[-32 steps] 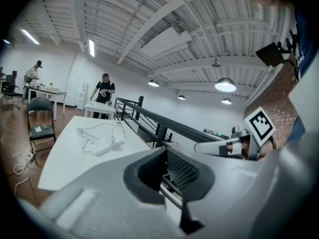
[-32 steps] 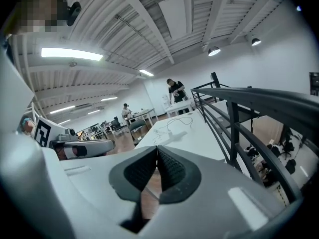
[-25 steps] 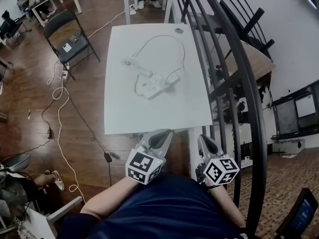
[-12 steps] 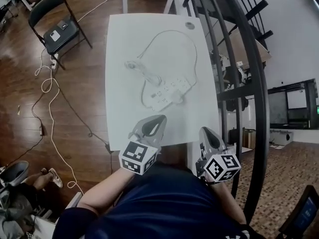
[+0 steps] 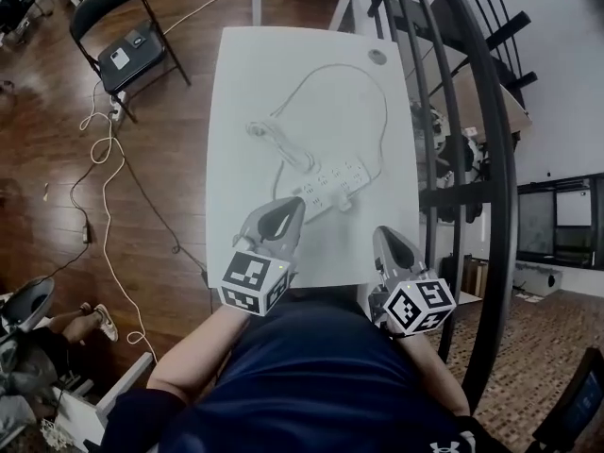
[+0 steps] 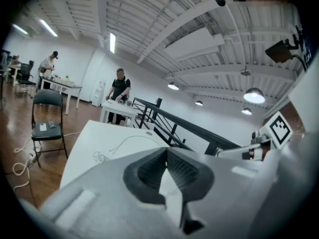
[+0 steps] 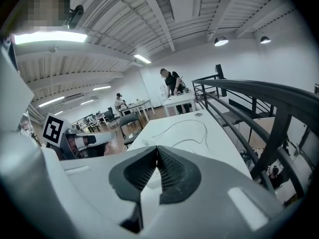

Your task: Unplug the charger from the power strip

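The white rectangular tabletop (image 5: 236, 102) has its near edge just under the grey plastic left gripper (image 5: 288, 211) and the matching right gripper (image 5: 385, 241). The table's right edge runs close beside a black curved metal railing (image 5: 475, 159). Its left edge faces open brown wooden floor (image 5: 57, 168), with a black folding chair (image 5: 121, 26) well apart. The white oblong plastic power strip (image 5: 332, 185) lies slanted near the table's middle. The small white charger (image 5: 304, 161) sits plugged in at its left end, and thin white cords curl over the smooth top beyond. Both grippers hover short of the strip, with the ridged dark pads of each pressed together and nothing between them.
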Available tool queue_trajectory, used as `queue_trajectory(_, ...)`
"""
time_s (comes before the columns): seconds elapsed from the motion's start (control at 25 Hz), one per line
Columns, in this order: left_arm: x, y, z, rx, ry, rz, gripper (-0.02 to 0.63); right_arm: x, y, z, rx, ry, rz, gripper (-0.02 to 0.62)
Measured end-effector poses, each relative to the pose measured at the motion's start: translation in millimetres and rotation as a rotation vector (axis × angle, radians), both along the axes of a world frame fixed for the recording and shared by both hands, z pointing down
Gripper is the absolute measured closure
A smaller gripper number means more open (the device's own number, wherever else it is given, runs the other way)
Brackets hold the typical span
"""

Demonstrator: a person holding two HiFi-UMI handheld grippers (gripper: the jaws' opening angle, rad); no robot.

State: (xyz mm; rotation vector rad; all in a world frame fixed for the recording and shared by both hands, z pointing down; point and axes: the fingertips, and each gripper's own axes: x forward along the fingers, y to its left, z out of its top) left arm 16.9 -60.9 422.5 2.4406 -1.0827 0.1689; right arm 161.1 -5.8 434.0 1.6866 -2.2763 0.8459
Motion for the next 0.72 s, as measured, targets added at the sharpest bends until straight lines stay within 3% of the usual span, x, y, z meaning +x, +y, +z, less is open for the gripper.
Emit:
queue_trajectory(0.16, 15, -1, -27, 0.022, 0.022, -0.046, 0.6, 10, -23, -14, 0.055, -0.032, -0.036, 0.584)
queue_trajectory(0.4, 14, 0, -15, 0.012, -0.068, -0.091, 0.6, 0, -33, -1, 0.053, -0.044, -0.132, 0.584)
queue_trajectory(0.56, 13, 3, -3, -0.025, -0.069, -0.109, 0.6, 3, -37, 6, 0.046, -0.094, -0.123, 0.584)
queue_trajectory(0.72, 14, 1, -5, -0.031, -0.04, -0.118, 0.6, 7, -40, 5, 0.047, -0.081, -0.12, 0.584)
